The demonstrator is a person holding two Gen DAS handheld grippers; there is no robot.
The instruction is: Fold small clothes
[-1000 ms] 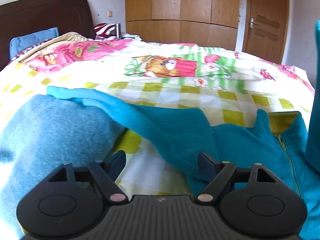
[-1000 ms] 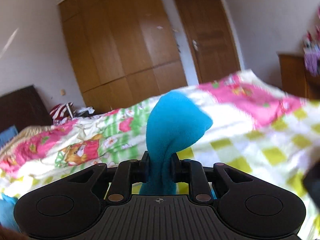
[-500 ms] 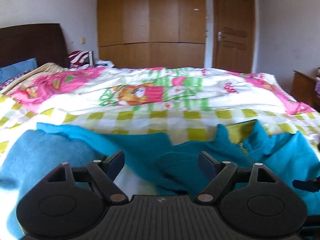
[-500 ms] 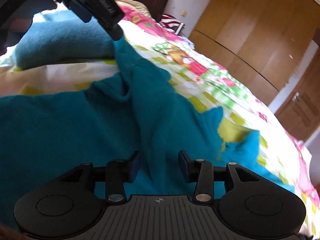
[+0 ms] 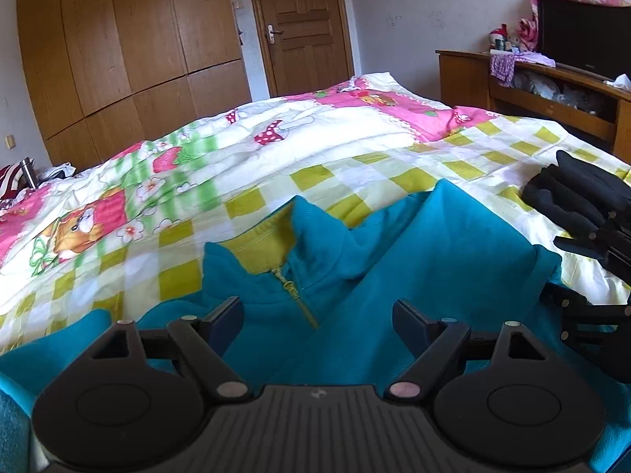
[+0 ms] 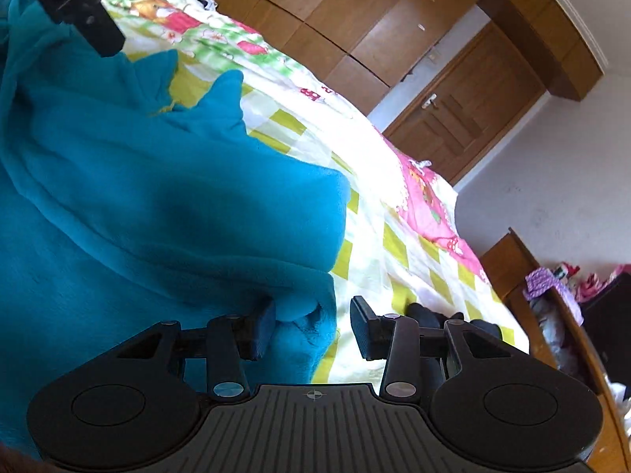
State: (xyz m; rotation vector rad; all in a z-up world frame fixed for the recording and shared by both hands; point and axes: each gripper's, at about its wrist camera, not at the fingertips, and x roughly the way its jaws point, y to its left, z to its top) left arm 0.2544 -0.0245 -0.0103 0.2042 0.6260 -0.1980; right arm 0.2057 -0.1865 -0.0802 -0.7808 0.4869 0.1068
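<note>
Teal fleece jacket (image 5: pixel 414 260) lies spread on the bed (image 5: pixel 355 149), filling the lower centre of the left wrist frame and the left half of the right wrist frame. Its collar, lined in yellow-green, sits at centre in the left wrist frame, with the zipper (image 5: pixel 294 295) running down from it. A sleeve is folded diagonally across the front, from the right of the frame toward the bottom centre.

Left gripper (image 5: pixel 317 321) hovers over the jacket's chest with its fingers spread wide, grasping nothing. Right gripper (image 6: pixel 311 325) is at the jacket's edge, lower centre of its frame; its fingers are released, the left one touching a bunched fold of fleece, the right one over the checked quilt.

Black folded clothing (image 5: pixel 572 197) rests on the quilt at the right edge of the left wrist frame. A wooden wardrobe (image 5: pixel 130 47) and door (image 5: pixel 303 27) stand in the upper left.
</note>
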